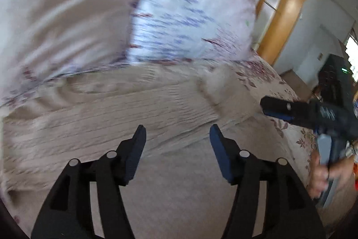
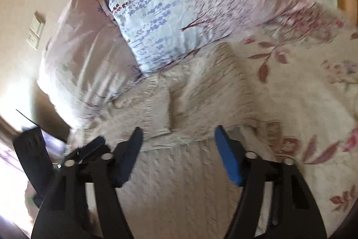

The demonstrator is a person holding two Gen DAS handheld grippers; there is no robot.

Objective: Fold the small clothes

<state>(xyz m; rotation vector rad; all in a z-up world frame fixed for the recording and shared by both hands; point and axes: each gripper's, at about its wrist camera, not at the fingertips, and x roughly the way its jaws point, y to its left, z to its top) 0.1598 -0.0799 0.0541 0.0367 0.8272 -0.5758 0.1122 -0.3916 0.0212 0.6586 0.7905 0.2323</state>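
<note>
My left gripper point(image 1: 177, 133) and right gripper point(image 2: 179, 138) both hover with fingers spread, pinching nothing. The beige knit garment point(image 2: 201, 91) lies partly folded on the floral bedspread point(image 2: 313, 86), its far edge touching the pillow point(image 2: 170, 21). I judge that a shallow pinch could drag the bedspread up too, undoing the fold.

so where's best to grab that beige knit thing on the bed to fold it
Take the beige knit garment by its near edge, coming low from the front. That hem lies flat and free of the pillow, just ahead of the open right hand-held gripper.
</note>
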